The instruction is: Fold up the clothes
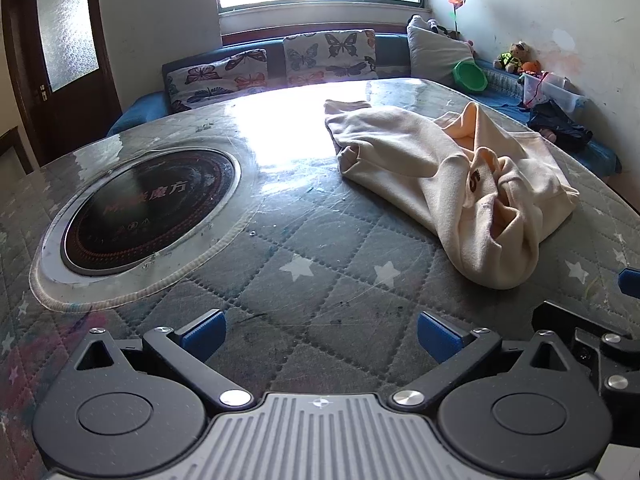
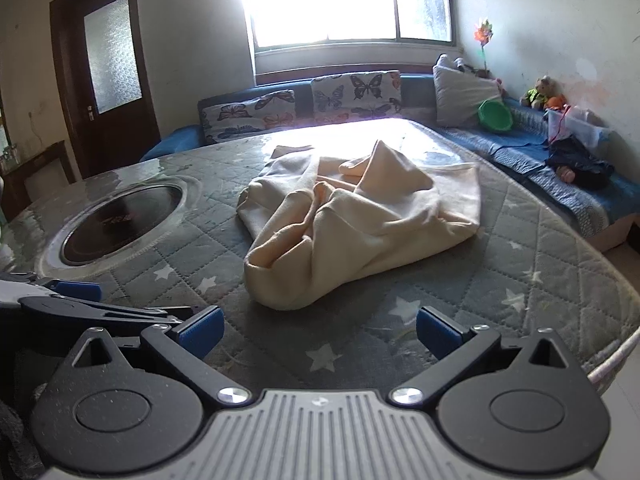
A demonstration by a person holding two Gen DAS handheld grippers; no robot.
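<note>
The cream garment (image 2: pixel 360 216) lay crumpled on the desk (image 2: pixel 520 248), which was covered by a quilted cloth with white stars. In the right wrist view it sat in the middle of the frame, straight ahead of the right claw (image 2: pixel 318 334), with only a narrow strip of cloth between its near rounded fold and the blue pads. In the left wrist view the same garment (image 1: pixel 440 176) was in the right half of the frame, off to the side of the left claw (image 1: pixel 320 334) and farther from it — so the right claw seemed the nearer one. Its long axis ran from the upper middle of that frame, where a flat end reached toward the window glare, down to the lower right, where the bunched end lay. Both claws were wide open and held nothing; their pads touched no fabric. The round black cooktop (image 1: pixel 148 216) was set into the desk at the left, well apart from the garment. The next move would probably be a reach forward — first to spread the cloth flat.
</note>
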